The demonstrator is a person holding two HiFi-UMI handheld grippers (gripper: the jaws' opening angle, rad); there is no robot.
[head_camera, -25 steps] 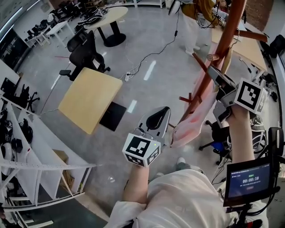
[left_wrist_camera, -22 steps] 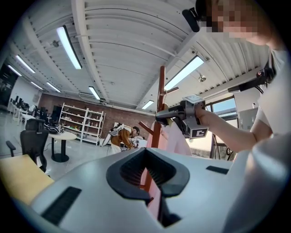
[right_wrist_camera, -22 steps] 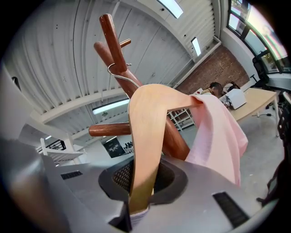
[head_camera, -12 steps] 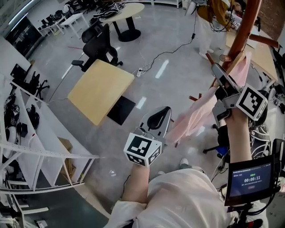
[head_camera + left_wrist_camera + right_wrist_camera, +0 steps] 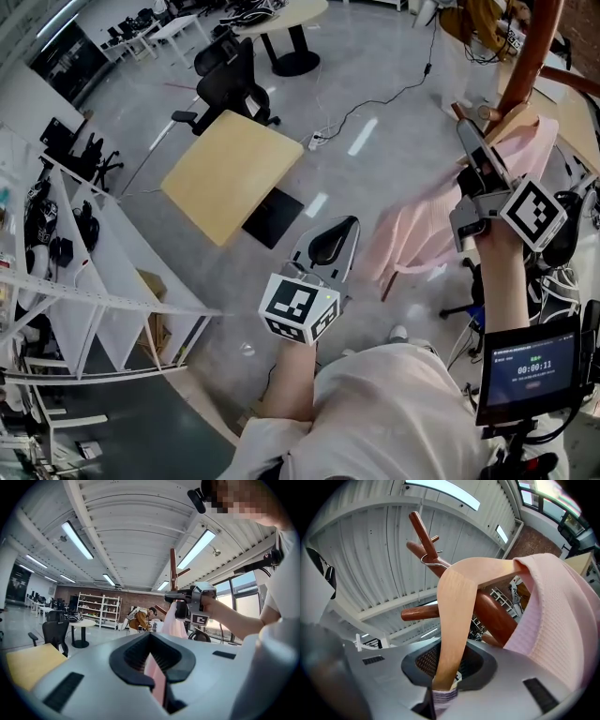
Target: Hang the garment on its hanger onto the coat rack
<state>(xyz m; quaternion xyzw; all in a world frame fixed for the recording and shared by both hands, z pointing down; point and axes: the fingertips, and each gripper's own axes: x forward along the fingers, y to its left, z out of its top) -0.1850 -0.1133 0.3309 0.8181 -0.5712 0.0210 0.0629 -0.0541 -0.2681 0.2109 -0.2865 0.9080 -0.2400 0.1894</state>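
A pink garment (image 5: 422, 220) hangs on a wooden hanger (image 5: 457, 616). My right gripper (image 5: 469, 141) is raised high and is shut on one arm of the hanger (image 5: 511, 117), close to the red-brown coat rack (image 5: 527, 52). In the right gripper view the metal hook (image 5: 427, 557) lies against an upper peg of the coat rack (image 5: 490, 609), and the garment (image 5: 555, 616) drapes at the right. My left gripper (image 5: 328, 246) sits lower, shut on a strip of the pink garment (image 5: 157, 679). The left gripper view also shows the right gripper (image 5: 192, 604) beside the coat rack pole (image 5: 173, 569).
A square wooden table (image 5: 234, 173) and a black office chair (image 5: 230, 80) stand on the grey floor to the left. White shelving (image 5: 84, 281) lines the left wall. A person (image 5: 140, 618) stands further back. A small screen (image 5: 527, 370) is at lower right.
My right gripper has lifted the hanger and garment higher, up toward the rack's pegs. The left gripper has stayed low, holding the garment's edge.
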